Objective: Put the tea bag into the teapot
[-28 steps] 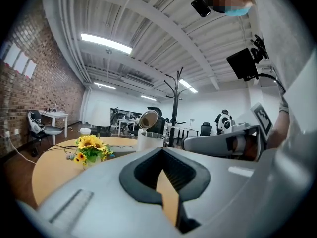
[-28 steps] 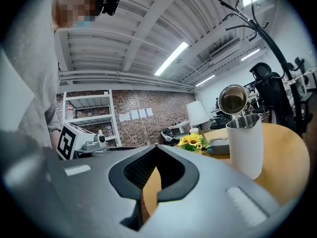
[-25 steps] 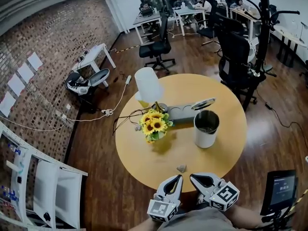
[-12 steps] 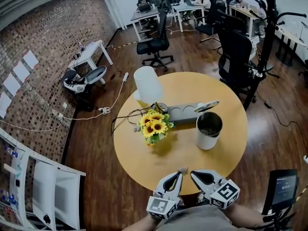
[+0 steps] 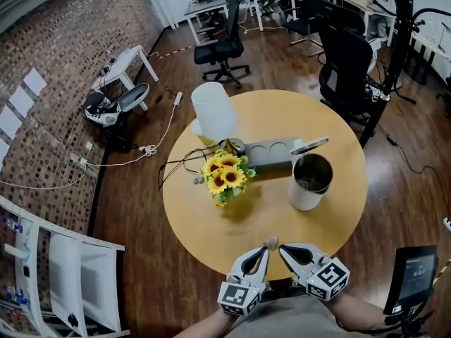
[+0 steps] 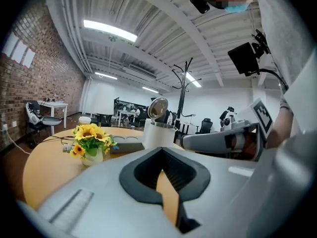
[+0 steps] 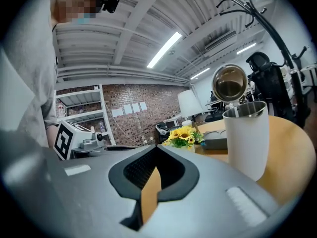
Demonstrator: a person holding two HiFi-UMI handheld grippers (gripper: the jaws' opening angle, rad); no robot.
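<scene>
A small tan tea bag (image 5: 268, 243) lies near the front edge of the round wooden table (image 5: 211, 224). The white teapot (image 5: 309, 182) stands at the table's right with its lid (image 5: 308, 146) tipped open; it also shows in the left gripper view (image 6: 158, 135) and in the right gripper view (image 7: 247, 138). My left gripper (image 5: 263, 250) is shut, its tip just left of the tea bag. My right gripper (image 5: 283, 248) is shut too, its tip just right of the bag. Neither holds anything. In both gripper views the tea bag is hidden below the jaws.
A vase of sunflowers (image 5: 224, 177) stands mid-table, with a white lamp (image 5: 214, 111) and a grey tray (image 5: 271, 152) behind it. Cables (image 5: 176, 167) trail off the table's left. Office chairs (image 5: 222, 48) and a coat stand (image 5: 398, 34) are beyond.
Both grippers have moved forward and down over the table's front edge. Their tips now flank the tea bag, which lay clear ahead of them before.
</scene>
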